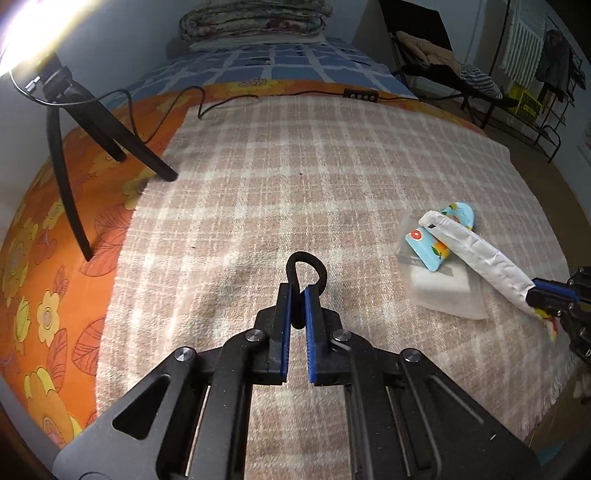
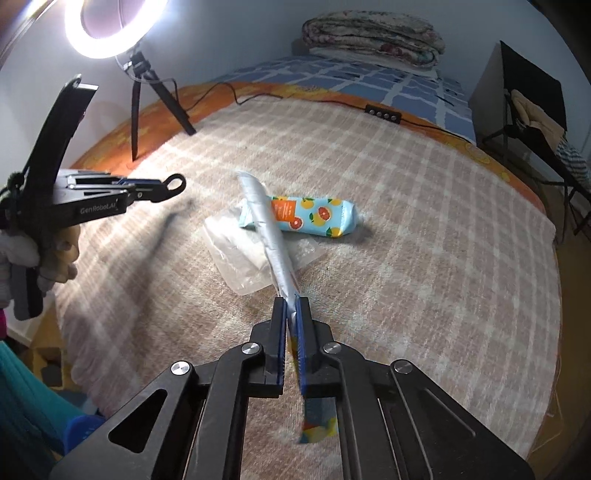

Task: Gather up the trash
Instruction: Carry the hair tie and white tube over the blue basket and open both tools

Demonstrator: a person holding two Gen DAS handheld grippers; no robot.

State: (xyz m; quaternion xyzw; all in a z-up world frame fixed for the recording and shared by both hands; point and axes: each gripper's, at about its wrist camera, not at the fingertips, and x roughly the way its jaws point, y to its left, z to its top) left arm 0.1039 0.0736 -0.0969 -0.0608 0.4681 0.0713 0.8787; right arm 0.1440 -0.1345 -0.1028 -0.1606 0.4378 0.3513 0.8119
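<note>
My left gripper (image 1: 298, 291) is shut on a black hair tie (image 1: 307, 266) and holds it above the checked blanket (image 1: 295, 166); it also shows in the right wrist view (image 2: 173, 186). My right gripper (image 2: 291, 302) is shut on a long silver-white wrapper (image 2: 271, 236), which also shows in the left wrist view (image 1: 476, 254). The wrapper's far end hangs over a blue fruit-print packet (image 2: 314, 218) and a clear plastic bag (image 2: 240, 254). The packet (image 1: 428, 247) and the bag (image 1: 443, 288) lie at the right in the left wrist view.
A ring light (image 2: 107, 26) on a black tripod (image 1: 92, 125) stands at the blanket's far left. Its cable and switch box (image 2: 382, 113) lie along the far edge. Folded quilts (image 2: 373, 37) lie at the bed's head. A chair with clothes (image 1: 443, 62) stands beside the bed.
</note>
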